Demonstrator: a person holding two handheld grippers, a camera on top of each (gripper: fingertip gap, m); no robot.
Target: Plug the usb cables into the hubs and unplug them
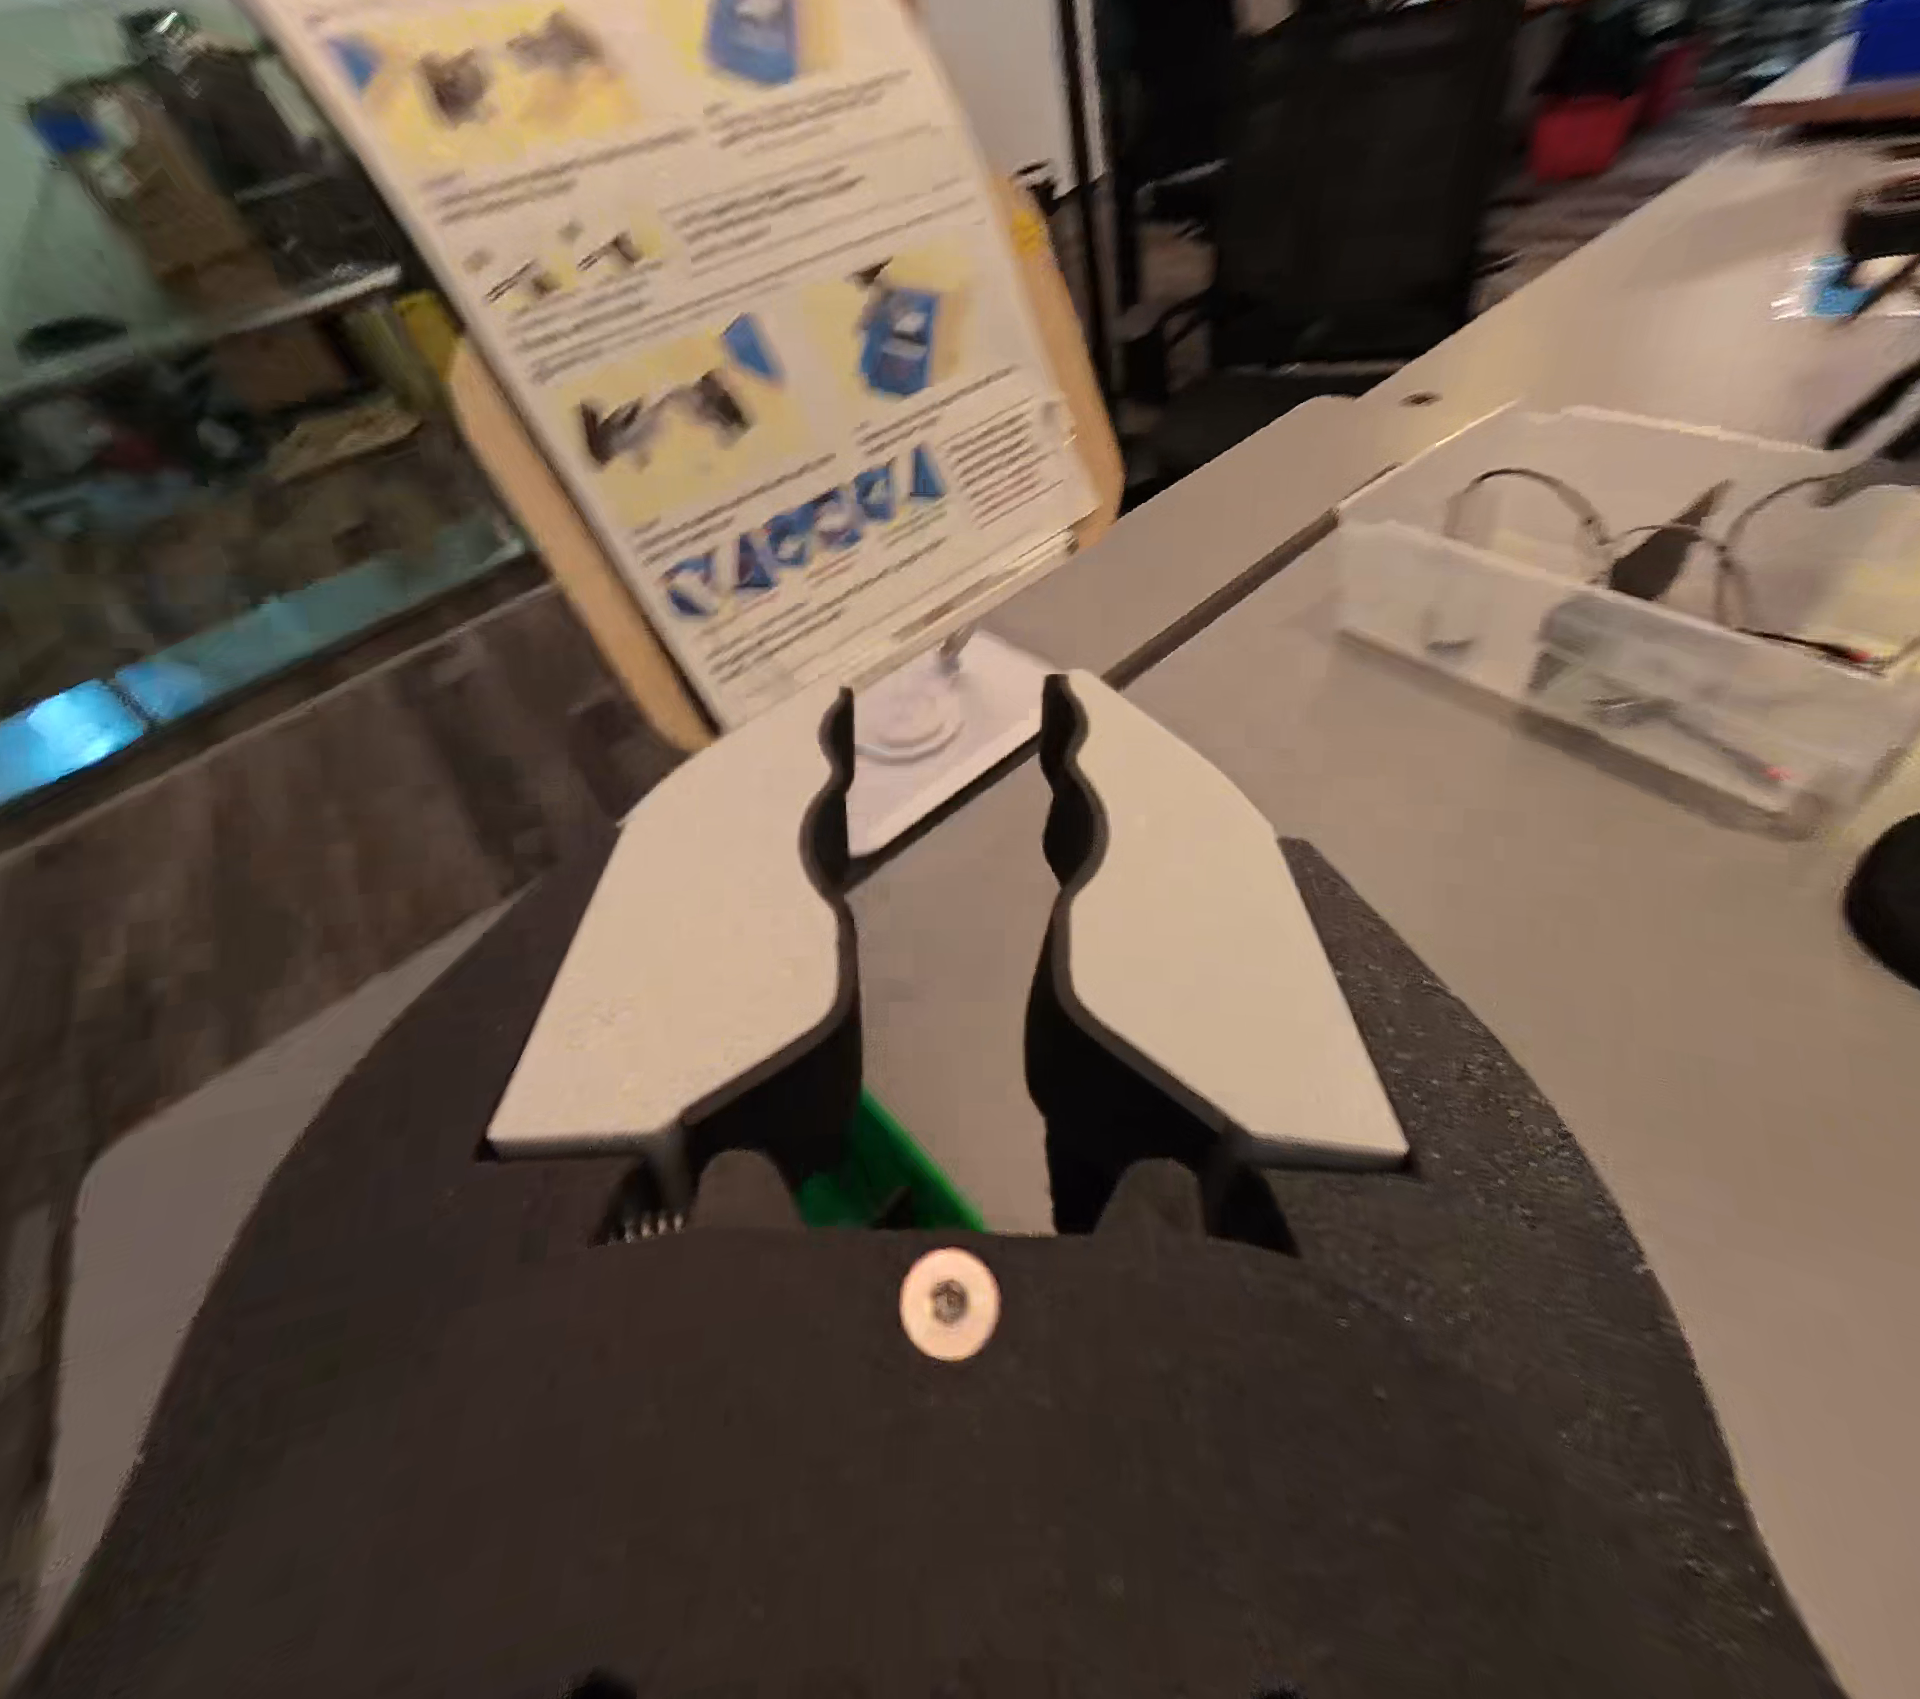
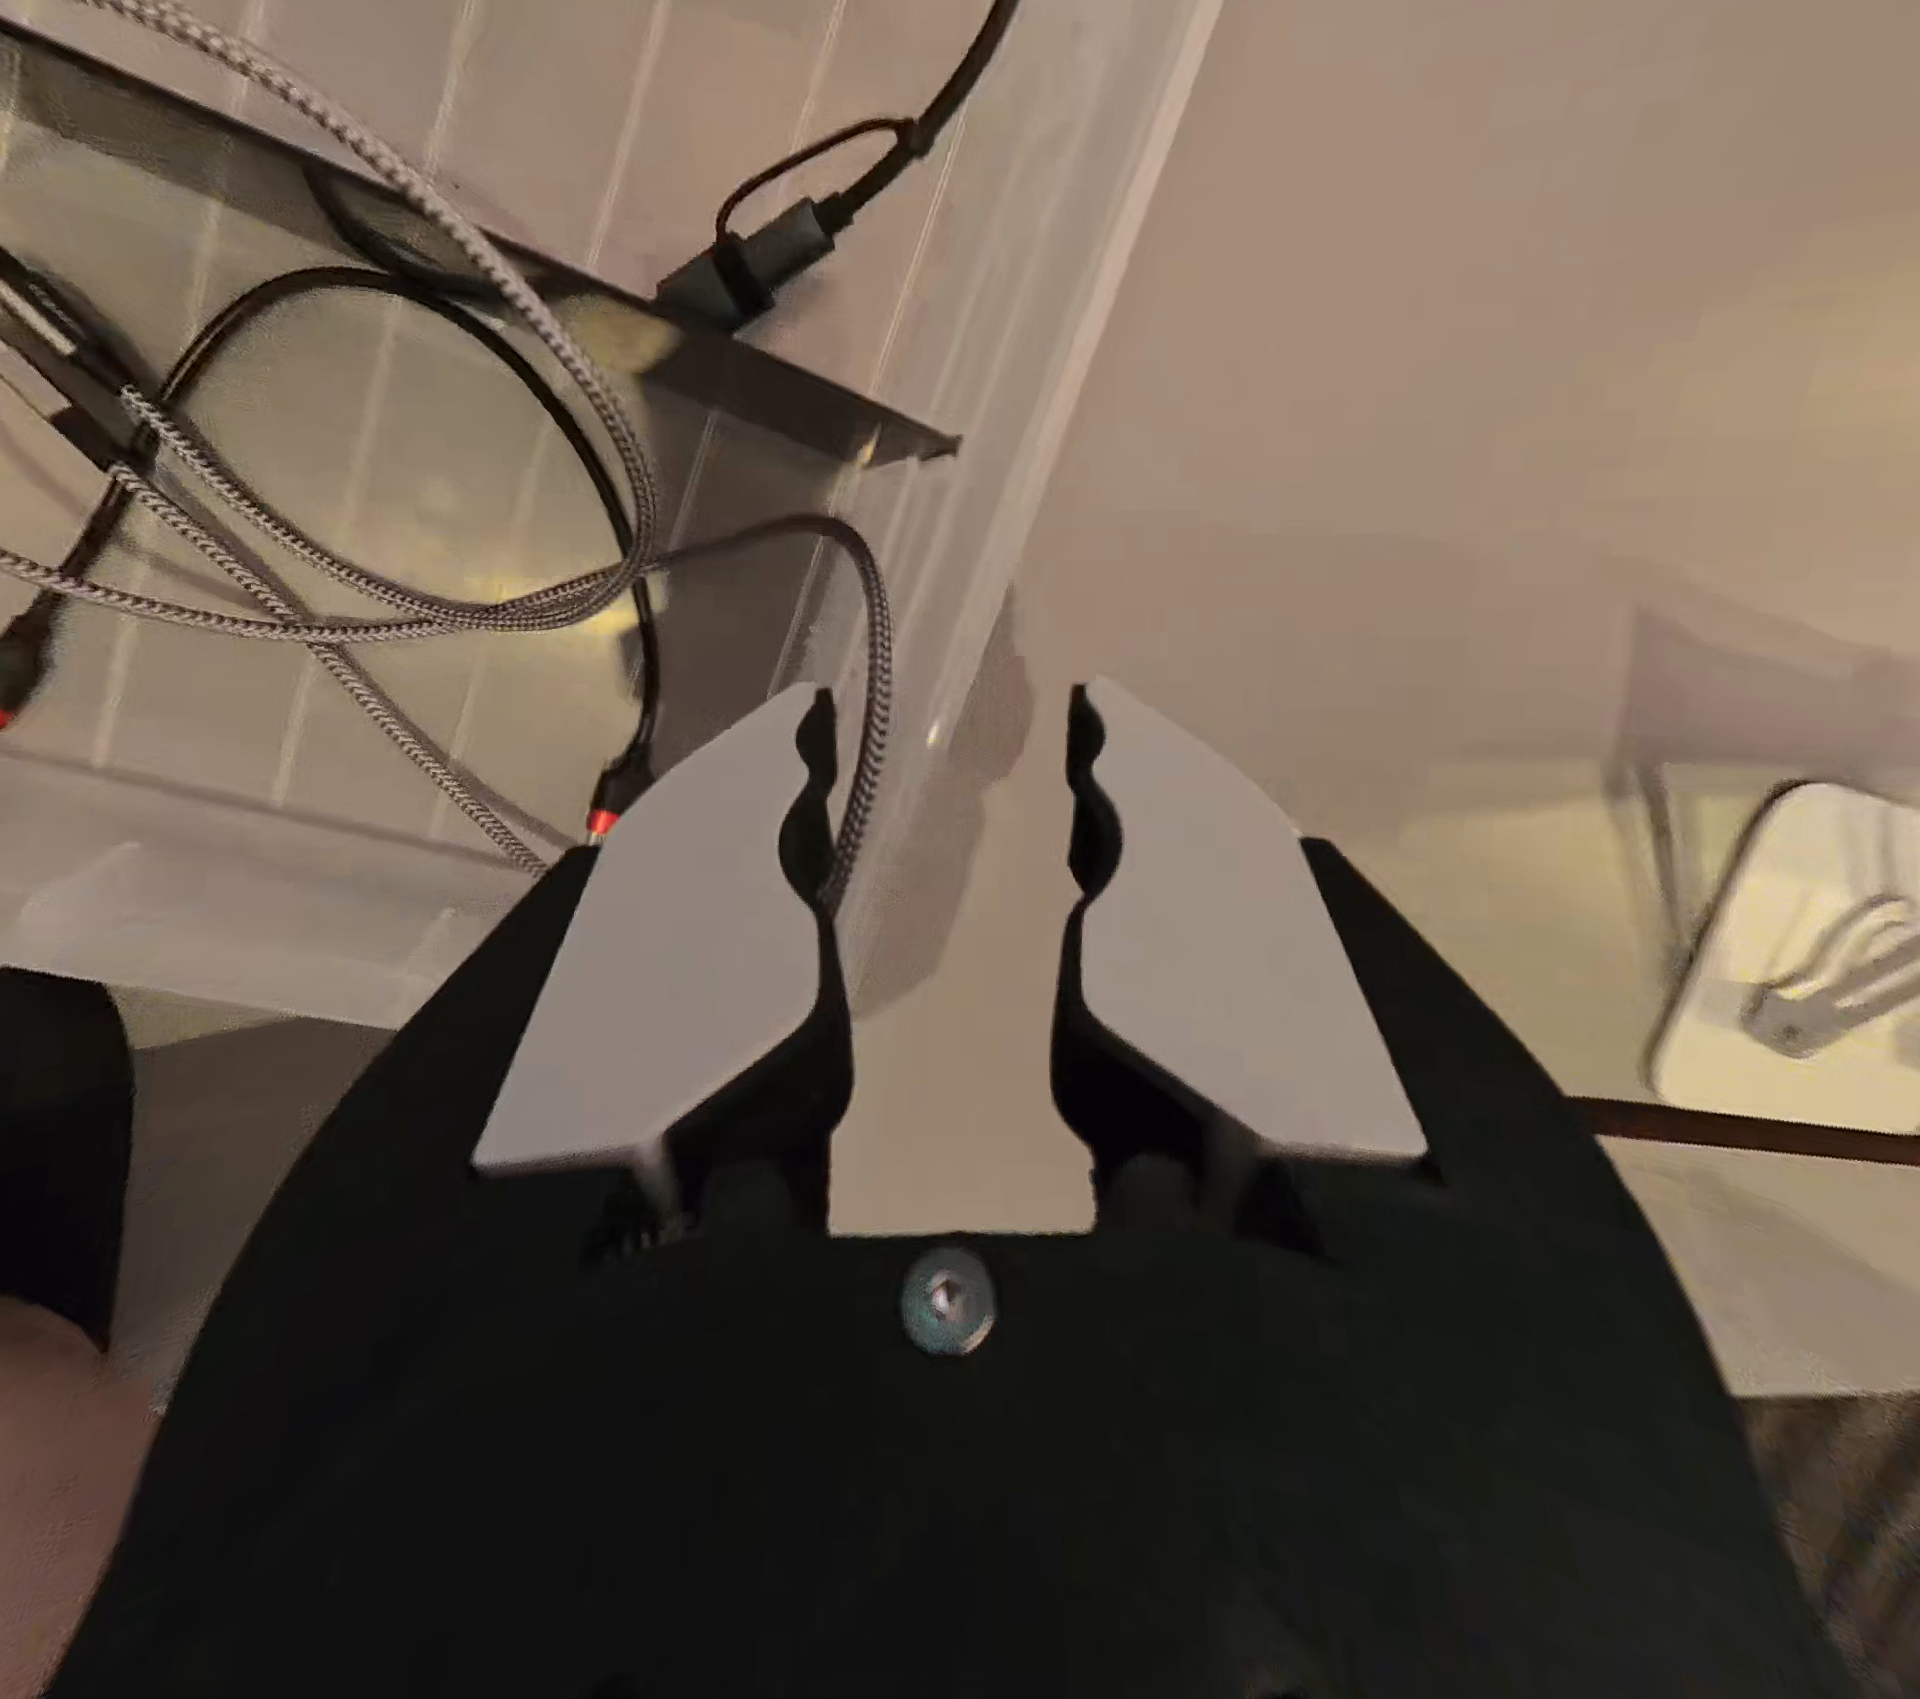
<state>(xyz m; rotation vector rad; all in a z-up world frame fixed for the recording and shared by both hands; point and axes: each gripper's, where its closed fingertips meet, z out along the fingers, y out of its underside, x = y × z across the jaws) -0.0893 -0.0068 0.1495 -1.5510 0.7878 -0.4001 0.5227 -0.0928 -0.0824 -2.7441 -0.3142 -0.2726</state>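
The left gripper (image 1: pixel 945 714), black-bodied with pale grey plates on its two fingers (image 1: pixel 717 922), is held level above the near edge of the pale grey counter (image 1: pixel 1455 974), pointing toward a tilted white instruction board with blue and yellow pictures (image 1: pixel 665 215) on a clear stand. Its fingers are spread apart with nothing between them. Off to its right on the counter sits a clear plastic tray (image 1: pixel 1662 714) with looped cables inside, well apart from the fingertips.

The right gripper (image 2: pixel 951 704), of the same build, is tipped steeply downward over that clear plastic tray (image 2: pixel 1091 299), its fingertips hanging above the tray's near right wall. Its fingers (image 2: pixel 686 922) are released, gripping nothing; a grey braided USB cable (image 2: pixel 873 714) arcs just beside the inner edge of the left finger, though whether they touch cannot be told. In the tray lie a thin black cable with a red-banded plug (image 2: pixel 613 792), near that finger's tip, and a dark grey USB connector (image 2: pixel 748 262) seated against a flat grey hub (image 2: pixel 727 382). A white square pad with a metal clip (image 2: pixel 1808 974) lies on the counter to the right.
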